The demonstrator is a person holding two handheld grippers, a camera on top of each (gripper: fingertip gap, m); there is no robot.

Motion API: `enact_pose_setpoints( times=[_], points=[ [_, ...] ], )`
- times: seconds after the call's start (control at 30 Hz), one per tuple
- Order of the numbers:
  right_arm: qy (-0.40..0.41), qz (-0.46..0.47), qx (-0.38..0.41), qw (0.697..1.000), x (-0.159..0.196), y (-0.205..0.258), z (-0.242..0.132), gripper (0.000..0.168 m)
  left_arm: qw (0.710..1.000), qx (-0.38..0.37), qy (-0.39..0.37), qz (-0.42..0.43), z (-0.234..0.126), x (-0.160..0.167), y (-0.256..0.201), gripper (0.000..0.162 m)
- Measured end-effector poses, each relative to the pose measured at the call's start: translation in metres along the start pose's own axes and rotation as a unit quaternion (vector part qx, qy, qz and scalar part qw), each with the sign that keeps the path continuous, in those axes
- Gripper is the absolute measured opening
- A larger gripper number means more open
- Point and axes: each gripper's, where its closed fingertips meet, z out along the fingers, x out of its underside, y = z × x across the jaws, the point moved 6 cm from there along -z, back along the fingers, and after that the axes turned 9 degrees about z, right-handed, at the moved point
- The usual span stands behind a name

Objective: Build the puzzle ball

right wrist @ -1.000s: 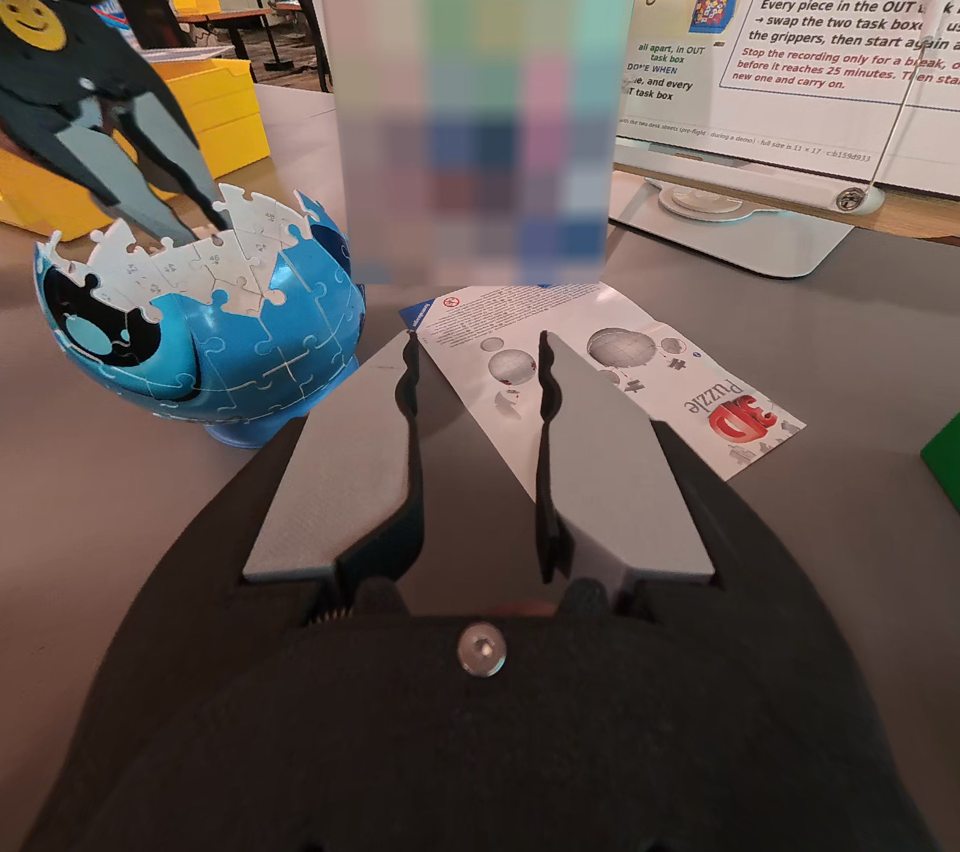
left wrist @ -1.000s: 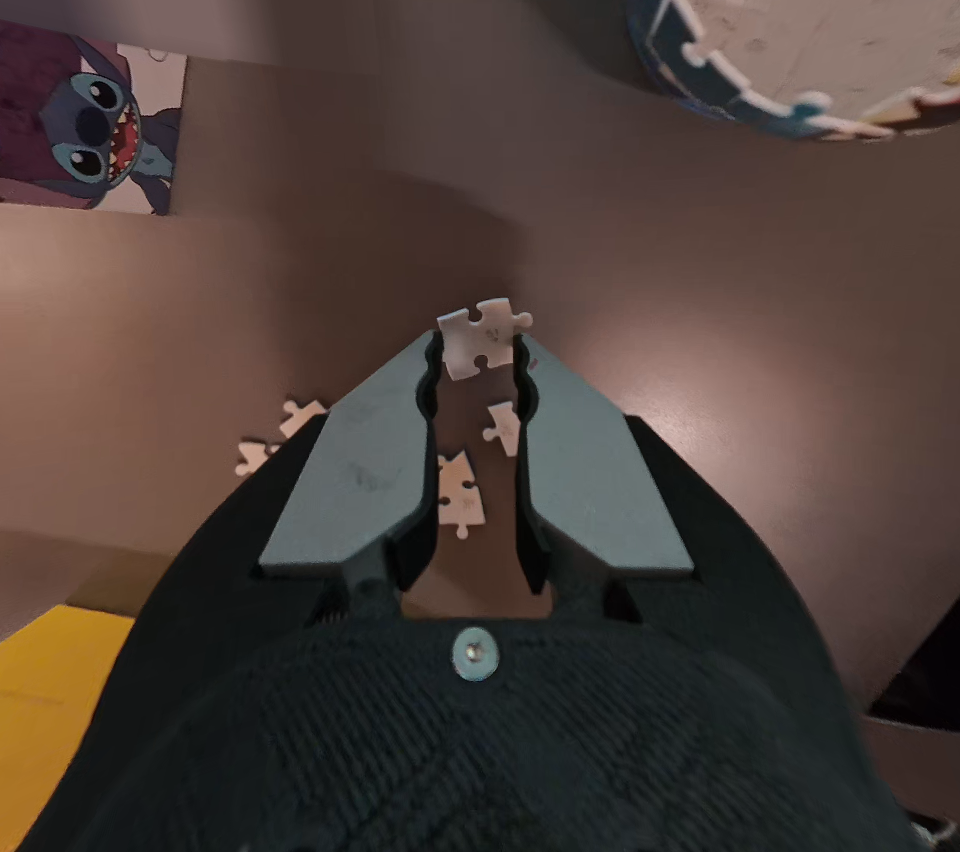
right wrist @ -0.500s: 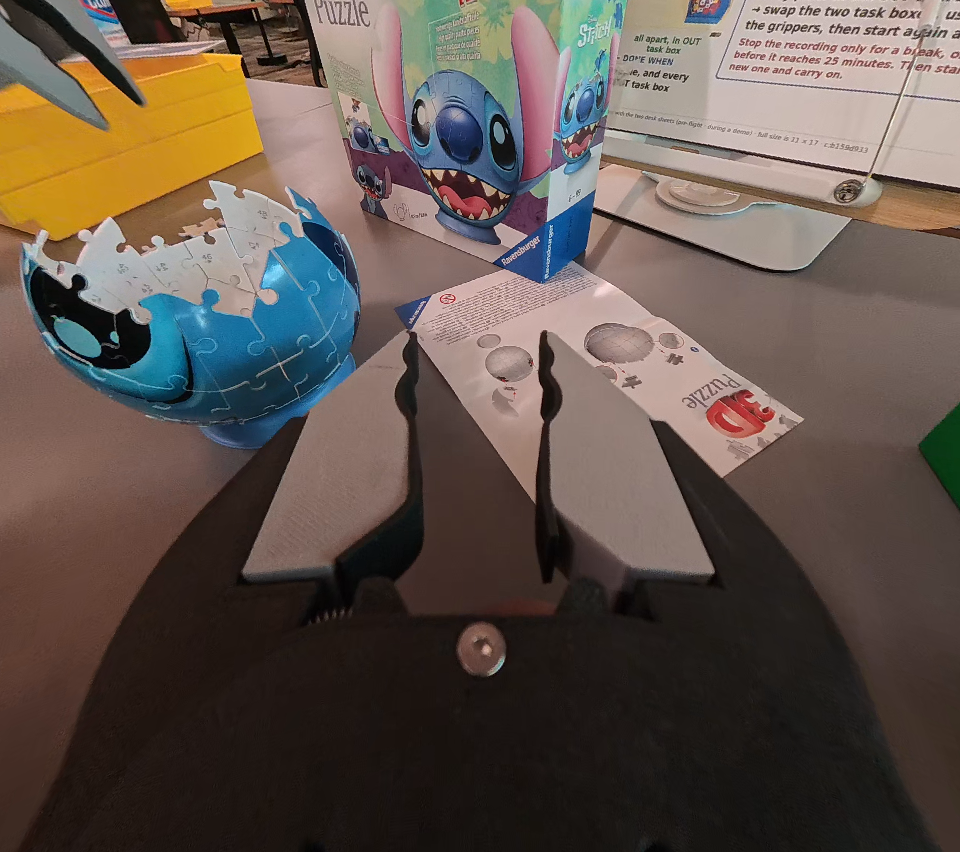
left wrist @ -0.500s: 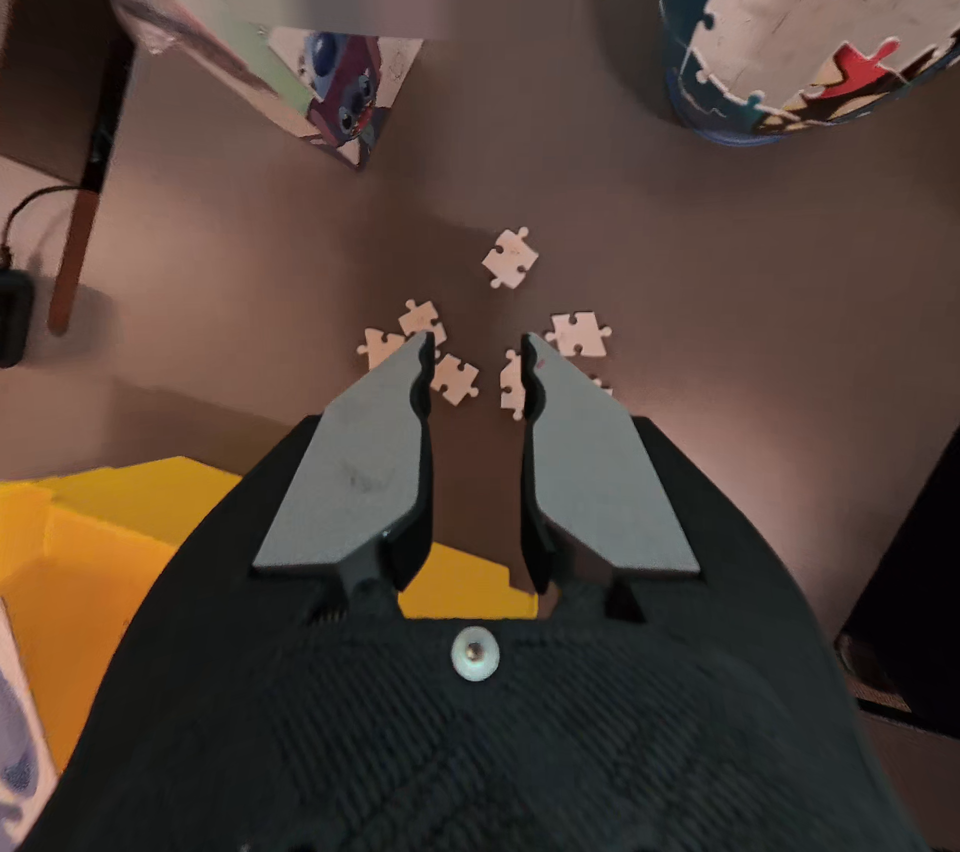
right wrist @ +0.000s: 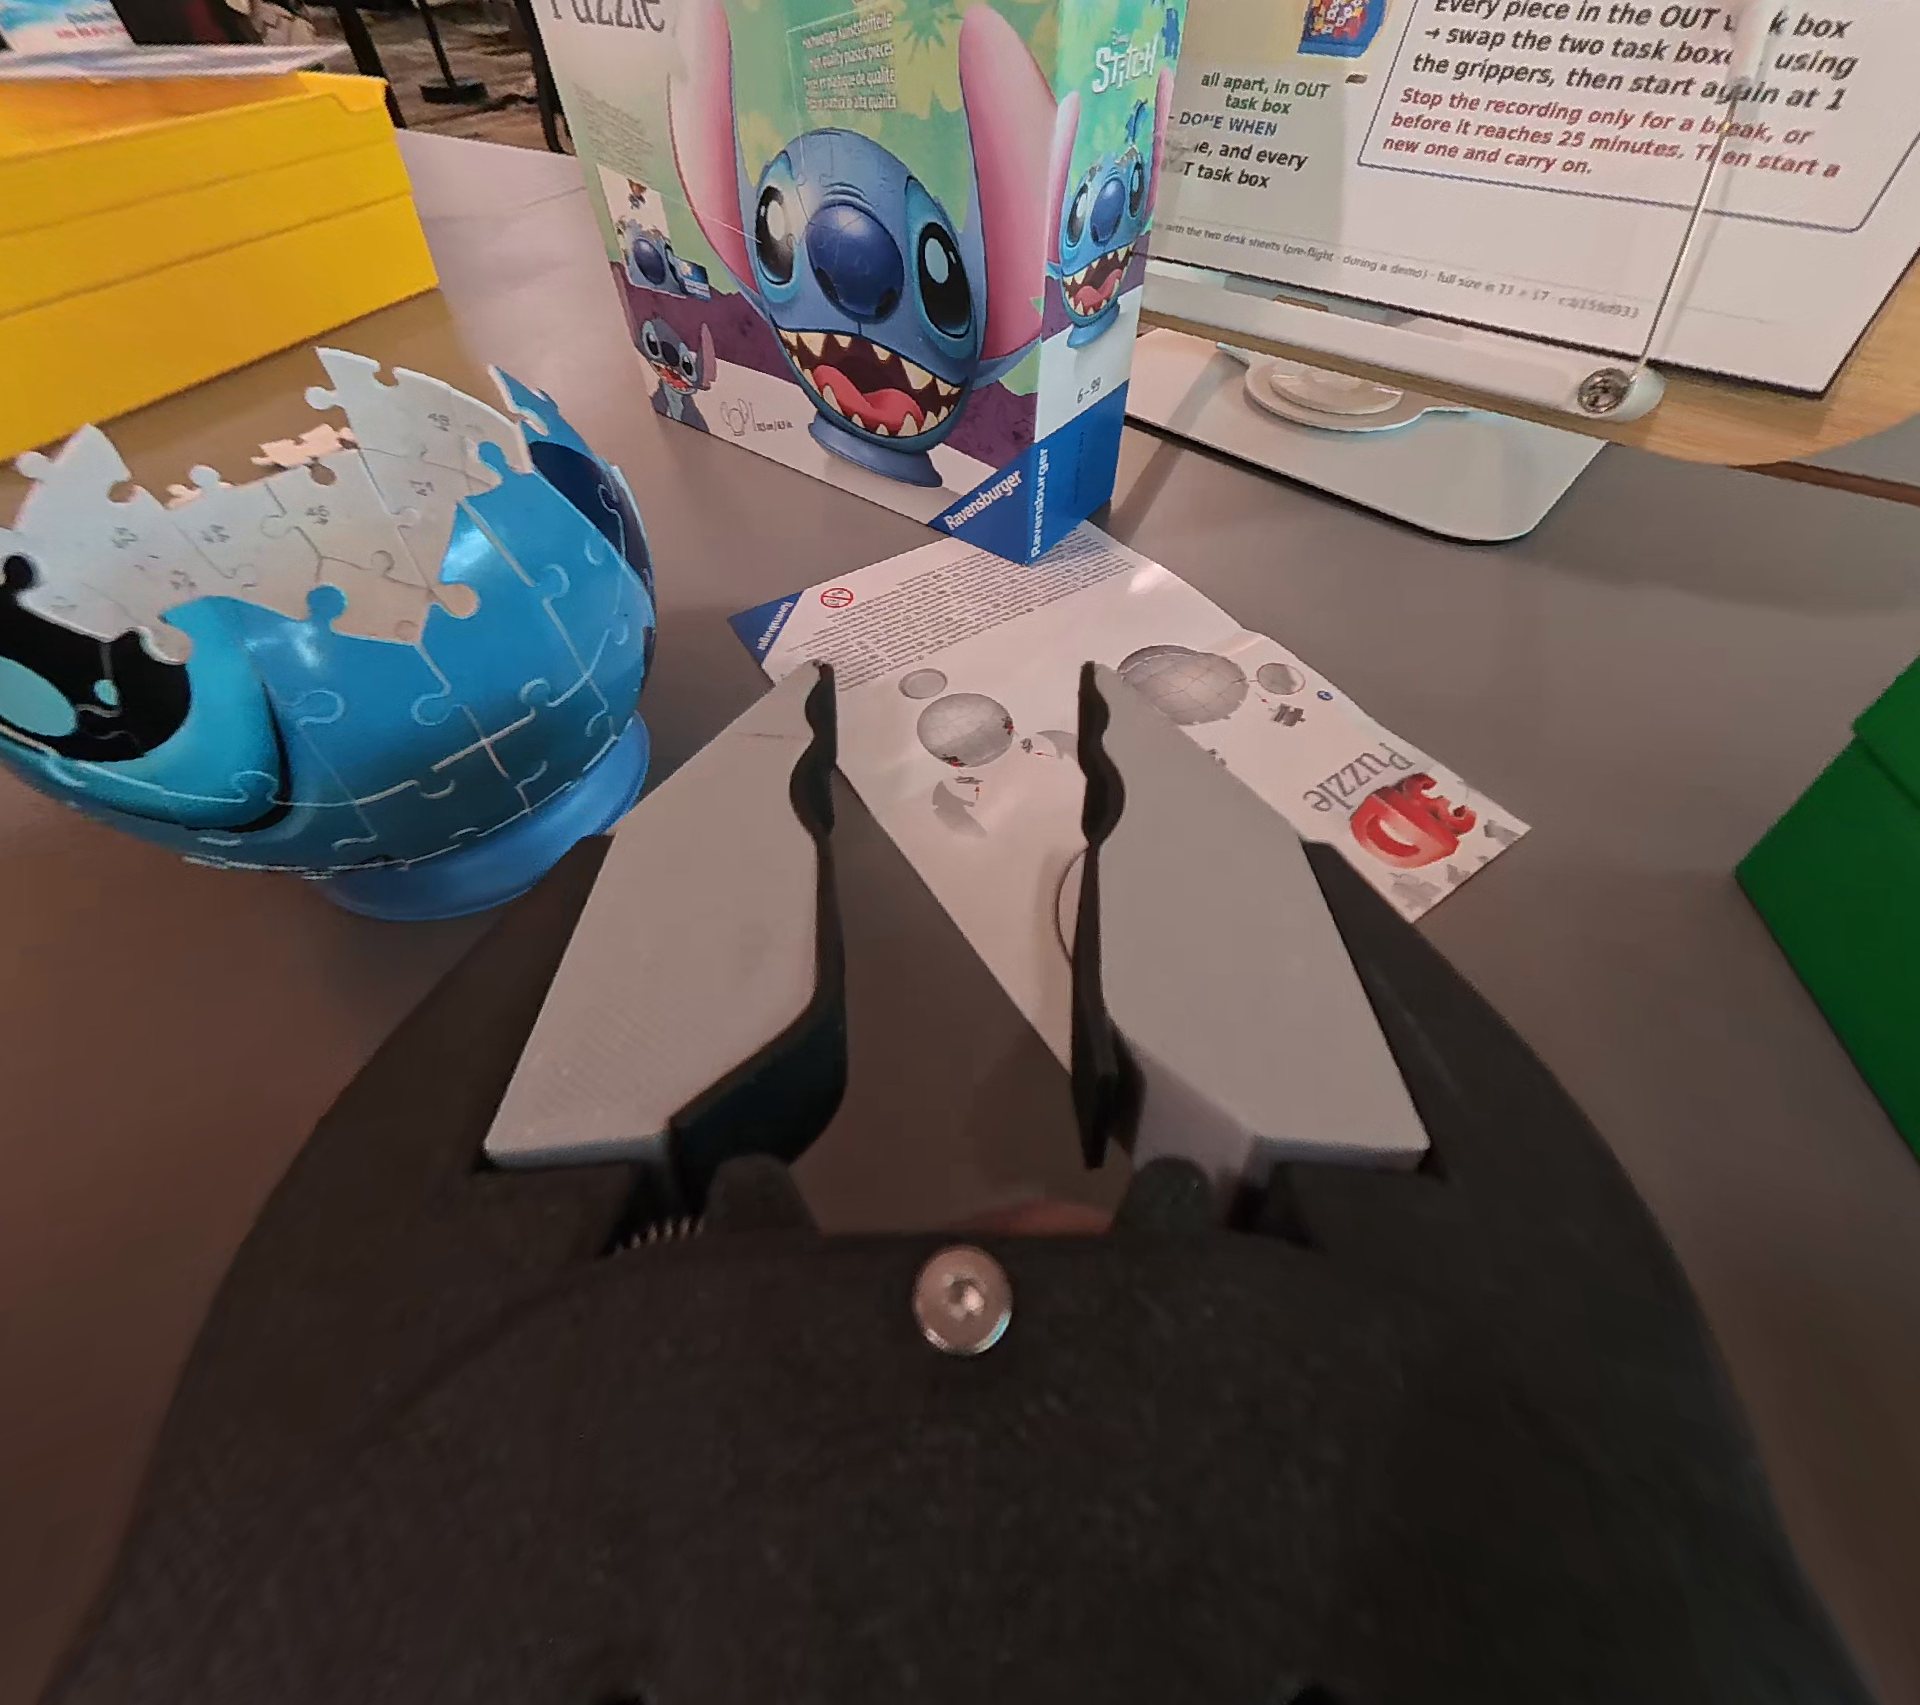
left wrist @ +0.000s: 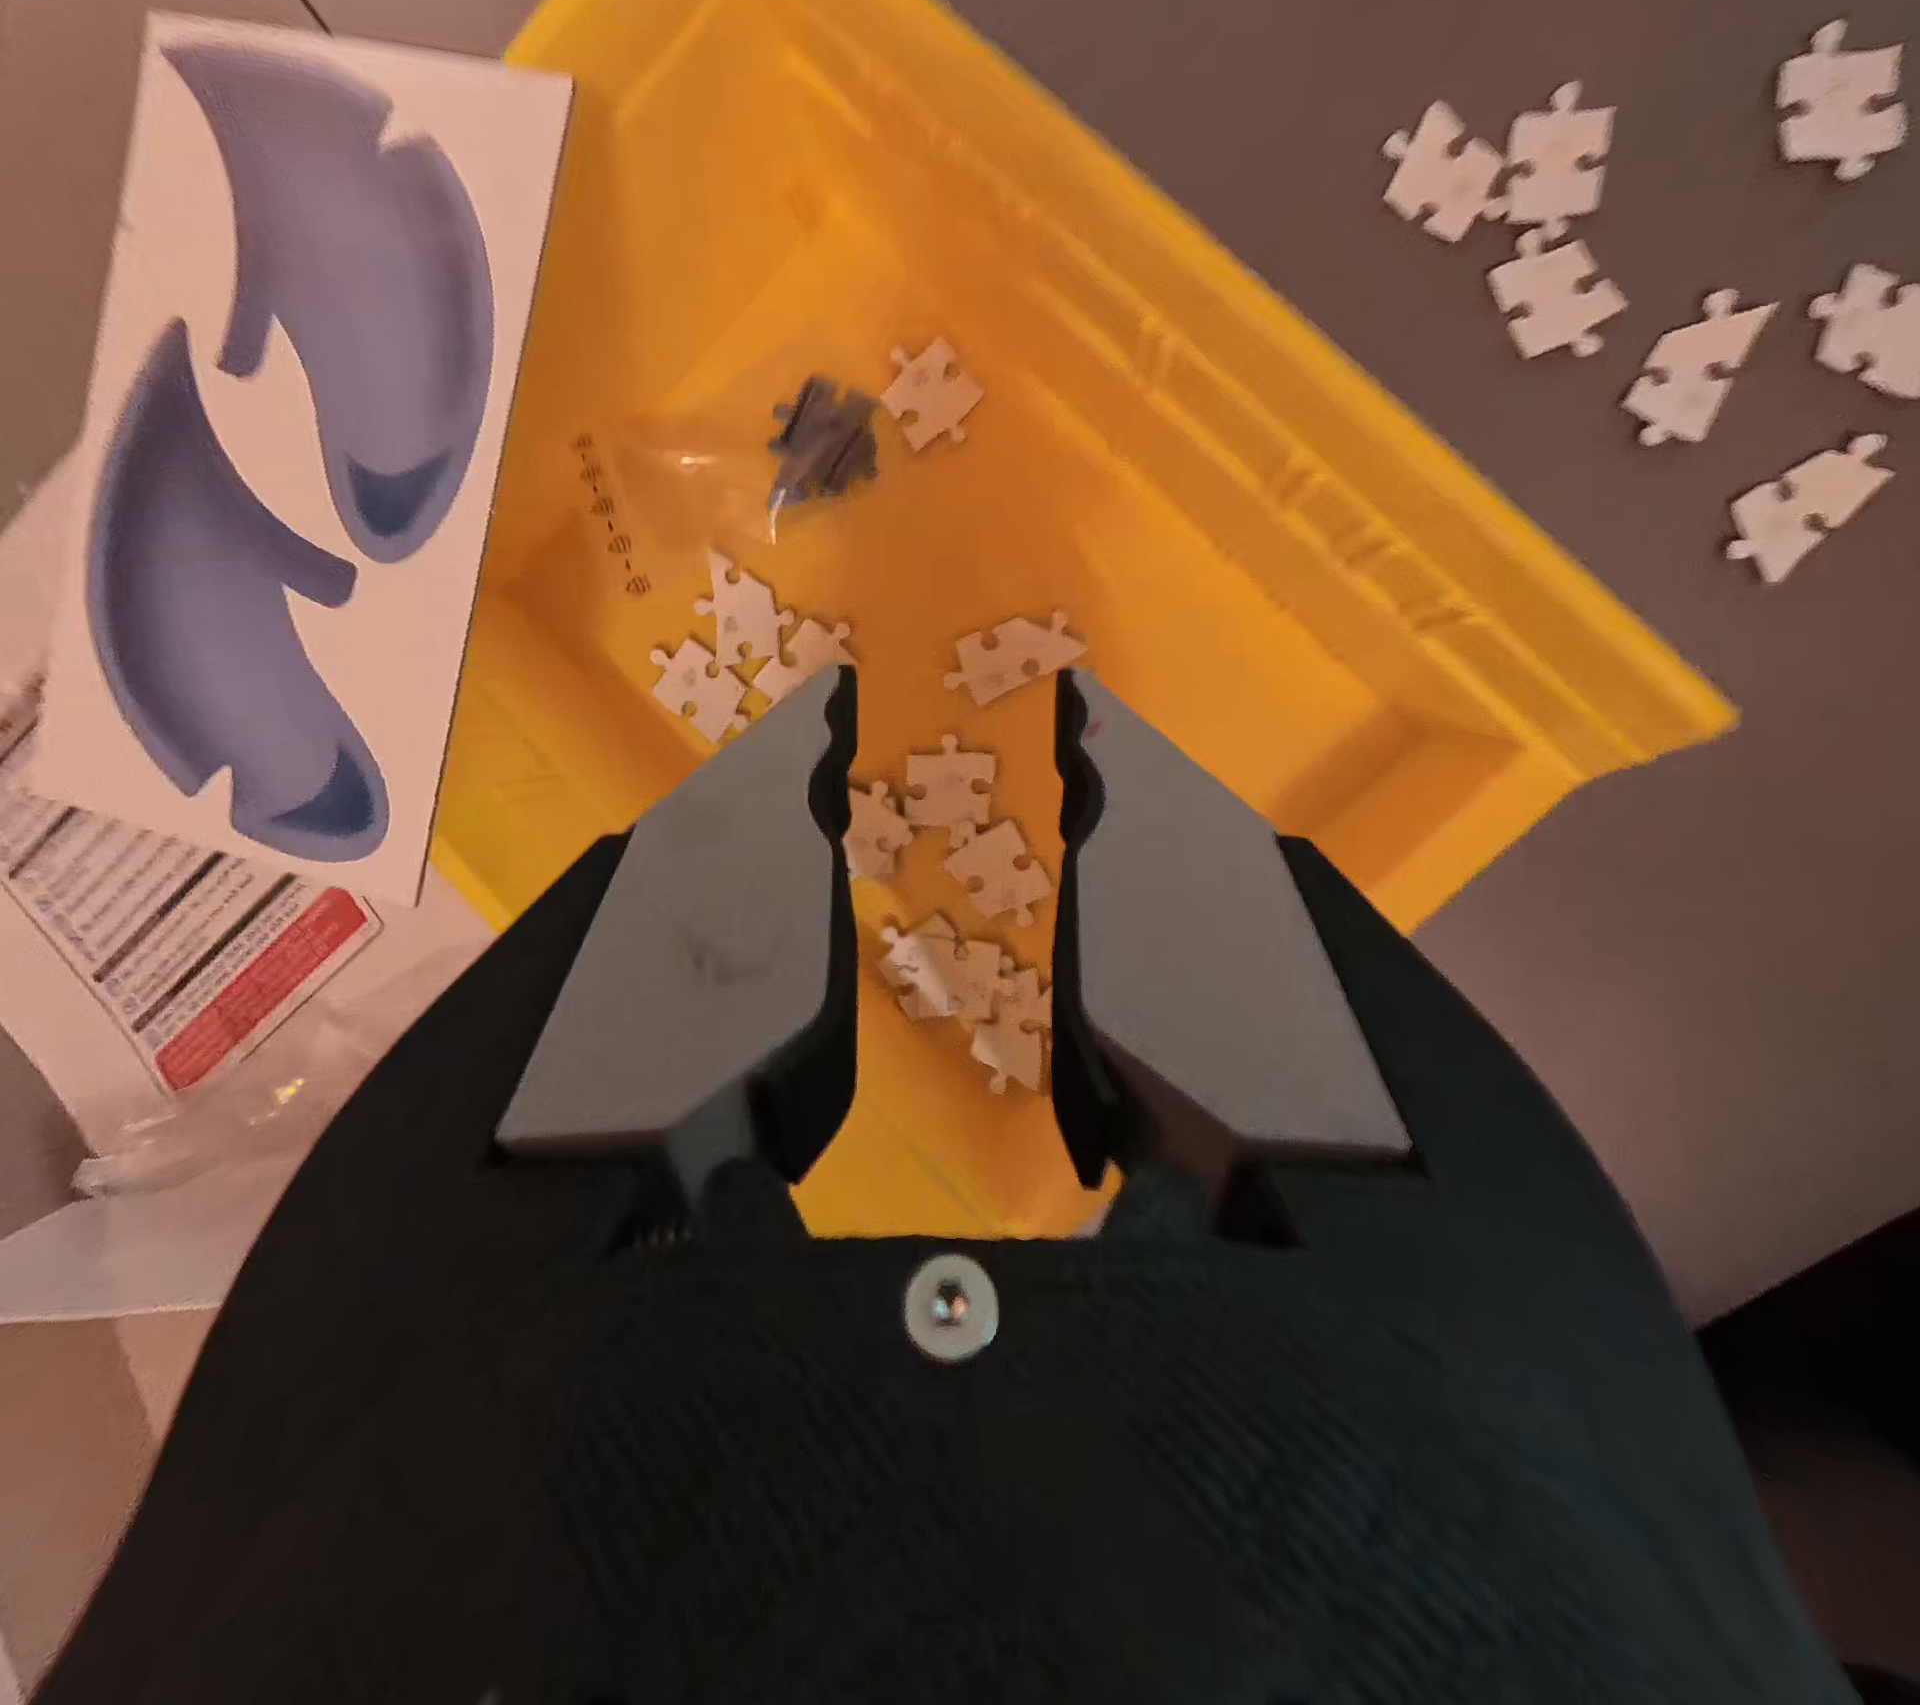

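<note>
The half-built blue puzzle ball (right wrist: 312, 699) stands on its blue stand at the left of the right wrist view, its top open with white piece backs showing. My right gripper (right wrist: 951, 689) is open and empty, low over the instruction leaflet (right wrist: 1132, 699). My left gripper (left wrist: 951, 689) is open and empty above the yellow bin (left wrist: 1039, 429), which holds several loose white puzzle pieces (left wrist: 951, 793) and a small clear bag with dark parts (left wrist: 821, 440). More loose pieces (left wrist: 1558, 294) lie on the grey table to the right of the bin.
The puzzle box (right wrist: 862, 149) stands behind the leaflet. A sheet stand (right wrist: 1455, 408) is at the back right. A green box (right wrist: 1860, 834) is at the right edge. A white card with two blue ear shapes (left wrist: 281, 440) lies left of the bin. The grippers' ends are close to 60 cm from one another.
My left gripper dropped the white piece it held one second ago, then swung away from the ball, over the loose table pieces, to above the yellow bin. The right gripper stayed nearly still.
</note>
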Motion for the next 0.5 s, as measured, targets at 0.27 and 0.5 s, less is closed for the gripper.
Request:
enact_pose_setpoints(
  times=[0.27, 0.5],
  points=[
    [0.013, -0.024, 0.034, 0.999, 0.002, -0.001, 0.005, 0.048, 0.997, 0.01, 0.037, -0.066, 0.056, 0.018, 0.051, 0.035],
    [0.031, -0.025, 0.043, 0.998, 0.004, -0.003, 0.01, 0.049, 0.994, 0.072, 0.047, -0.073, 0.062, 0.008, 0.058, 0.037]
  ],
)
